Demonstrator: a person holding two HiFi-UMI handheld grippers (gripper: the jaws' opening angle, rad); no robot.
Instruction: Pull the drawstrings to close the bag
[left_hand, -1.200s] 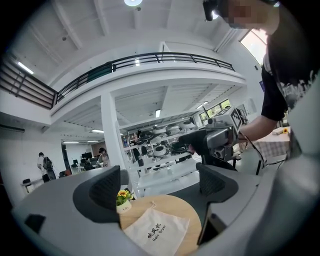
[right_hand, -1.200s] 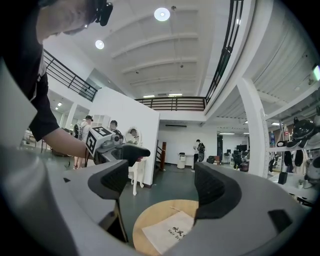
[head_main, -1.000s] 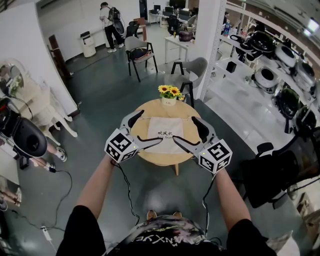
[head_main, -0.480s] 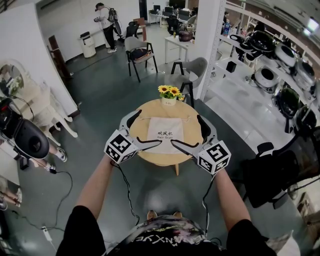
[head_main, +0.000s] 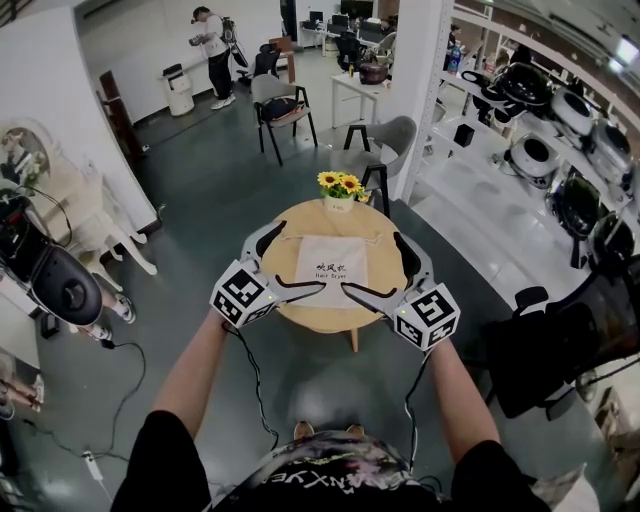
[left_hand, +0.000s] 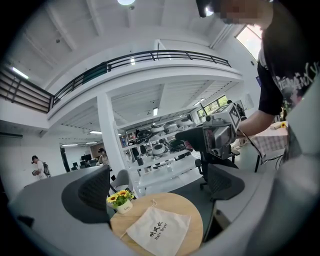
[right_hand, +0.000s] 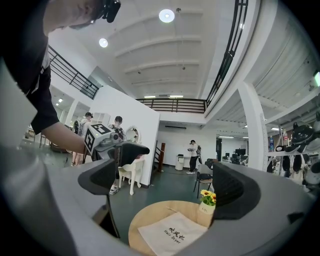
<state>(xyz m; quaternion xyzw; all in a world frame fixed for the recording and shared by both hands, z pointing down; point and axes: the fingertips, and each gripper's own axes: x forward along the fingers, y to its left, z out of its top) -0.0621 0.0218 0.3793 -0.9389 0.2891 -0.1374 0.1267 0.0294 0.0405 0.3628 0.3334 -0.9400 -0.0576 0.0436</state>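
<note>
A flat white drawstring bag with dark print lies on a small round wooden table; its thin cord shows at the far edge. Both grippers hang in the air over the table's near half, apart from the bag. My left gripper stands open and empty, its jaws having spread a little in the past second. My right gripper is open too, nothing between its fingers, after widening more. The left gripper view shows the bag below open jaws, and the right gripper view shows the bag likewise.
A pot of sunflowers stands at the table's far edge. Behind are a grey chair, a black chair and a white column. Shelves of appliances line the right. A person stands far back.
The right gripper's jaws have spread wider, the left's slightly. Both hands keep their place. The person at the back has turned and shifted a little left.
</note>
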